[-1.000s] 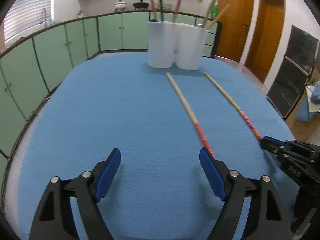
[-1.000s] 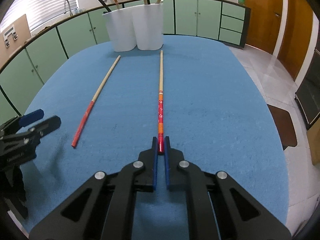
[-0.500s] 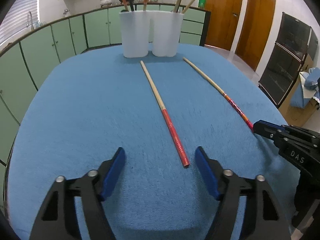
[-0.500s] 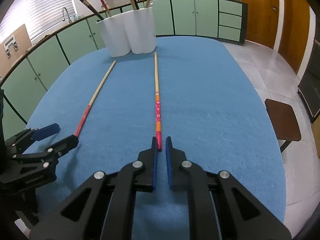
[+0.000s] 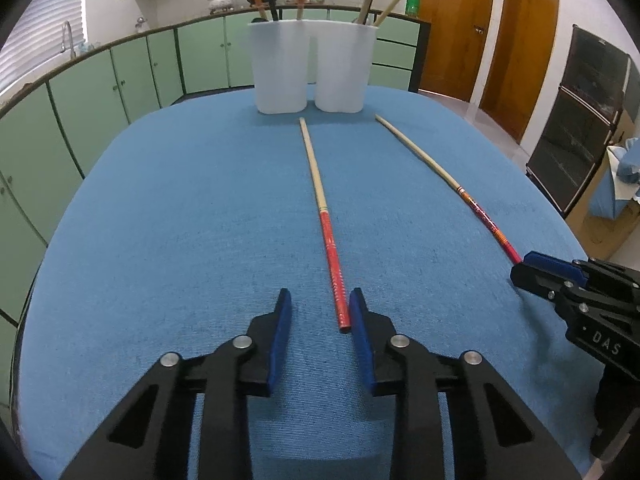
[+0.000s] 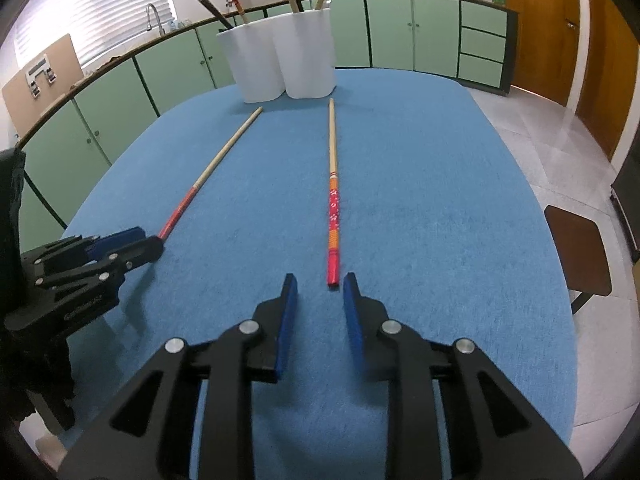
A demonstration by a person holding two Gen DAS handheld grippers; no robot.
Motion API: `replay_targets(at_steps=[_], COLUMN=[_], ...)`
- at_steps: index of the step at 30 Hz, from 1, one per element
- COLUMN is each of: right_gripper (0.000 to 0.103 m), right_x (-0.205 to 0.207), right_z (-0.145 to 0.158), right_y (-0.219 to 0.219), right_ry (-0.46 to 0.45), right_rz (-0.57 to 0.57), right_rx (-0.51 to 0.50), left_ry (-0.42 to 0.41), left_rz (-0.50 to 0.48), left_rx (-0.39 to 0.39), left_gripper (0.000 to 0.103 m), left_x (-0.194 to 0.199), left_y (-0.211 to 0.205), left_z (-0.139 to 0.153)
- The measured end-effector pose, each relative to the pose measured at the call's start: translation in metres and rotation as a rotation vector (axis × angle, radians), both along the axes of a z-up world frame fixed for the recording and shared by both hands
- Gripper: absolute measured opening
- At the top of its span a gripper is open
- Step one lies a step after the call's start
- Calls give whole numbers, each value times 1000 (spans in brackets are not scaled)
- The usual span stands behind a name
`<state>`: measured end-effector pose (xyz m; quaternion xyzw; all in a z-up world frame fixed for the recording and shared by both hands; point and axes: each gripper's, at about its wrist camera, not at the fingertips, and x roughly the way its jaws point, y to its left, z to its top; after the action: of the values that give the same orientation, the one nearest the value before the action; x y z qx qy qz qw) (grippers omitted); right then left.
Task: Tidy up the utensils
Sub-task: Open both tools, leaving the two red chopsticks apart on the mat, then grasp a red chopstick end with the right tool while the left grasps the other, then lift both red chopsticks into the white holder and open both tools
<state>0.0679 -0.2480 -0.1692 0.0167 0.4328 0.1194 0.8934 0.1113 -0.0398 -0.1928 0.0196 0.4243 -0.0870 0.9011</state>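
Note:
Two long chopsticks lie on the blue table. The plain red-ended chopstick has its red tip between the fingers of my left gripper, close to the right finger; the jaws are partly open and not clamped. The flower-patterned red and orange chopstick ends just in front of my right gripper, which is open and empty. Two white holders stand at the far end with several chopsticks in them.
The blue table has rounded edges, with floor beyond at the right. A brown stool stands at the right. Green cabinets ring the room. Each gripper shows in the other's view.
My left gripper moved over the plain chopstick's red tip and narrowed its jaws around it. My right gripper opened, letting go of the patterned chopstick's tip.

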Motion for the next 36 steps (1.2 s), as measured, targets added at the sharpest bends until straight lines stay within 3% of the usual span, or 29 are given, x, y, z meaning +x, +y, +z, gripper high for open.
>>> replay_targets(at_steps=[5, 8, 10, 15, 20, 27, 36], right_gripper=[22, 13, 5, 5, 5, 5, 5], right_x=[9, 11, 12, 11, 4, -5, -8], right_z=[-2, -4, -4, -3, 8, 43, 106], right_y=[1, 0, -3, 1, 0, 1, -2], right_ry=[1, 2, 4, -10, -36, -126, -254], right_rz=[-14, -29, -41, -37, -28, -9, 5], right_rx=[-16, -30, -28, -59, -35, -40, -10], left_ry=[-1, -1, -2, 1, -4, -82, -250], left_rz=[-5, 1, 4, 9, 10, 16, 16], left_rx=[20, 19, 20, 12, -11, -29, -59], left_gripper=[30, 30, 25, 6, 6, 6, 6], left_x=[1, 1, 1, 3, -1, -9, -12], left_y=[-3, -3, -4, -4, 2, 13, 27], left_z=[0, 0, 0, 0, 6, 44, 114])
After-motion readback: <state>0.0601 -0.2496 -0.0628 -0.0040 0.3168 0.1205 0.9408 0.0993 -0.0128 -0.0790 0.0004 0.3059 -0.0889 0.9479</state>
